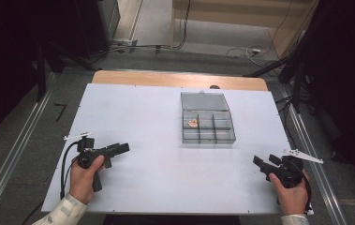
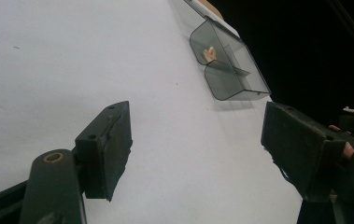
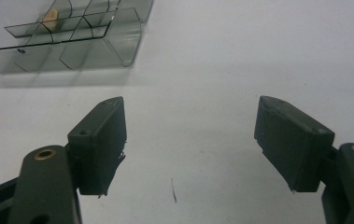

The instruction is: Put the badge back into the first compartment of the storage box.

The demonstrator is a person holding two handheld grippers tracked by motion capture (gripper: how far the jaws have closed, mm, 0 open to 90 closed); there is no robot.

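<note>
Both tongs rest spread and empty — the compartment box lies ahead, nearer your right hand.

Your left tongs (image 1: 119,149) sit low on the white surface (image 1: 133,122) with jaws wide apart and nothing between them, and your right tongs (image 1: 262,162) are likewise parted and holding nothing. The clear compartment box (image 1: 207,123) stands with its lid laid open toward the far edge, its long axis running away from you. It lies forward and to the left of the right tongs, and forward and well to the right of the left tongs. A small tan piece (image 1: 193,123) sits in a left-hand compartment of the middle row — from the right gripper view the box (image 3: 67,35) is close at upper left, so that hand likely has the shorter reach.
</note>
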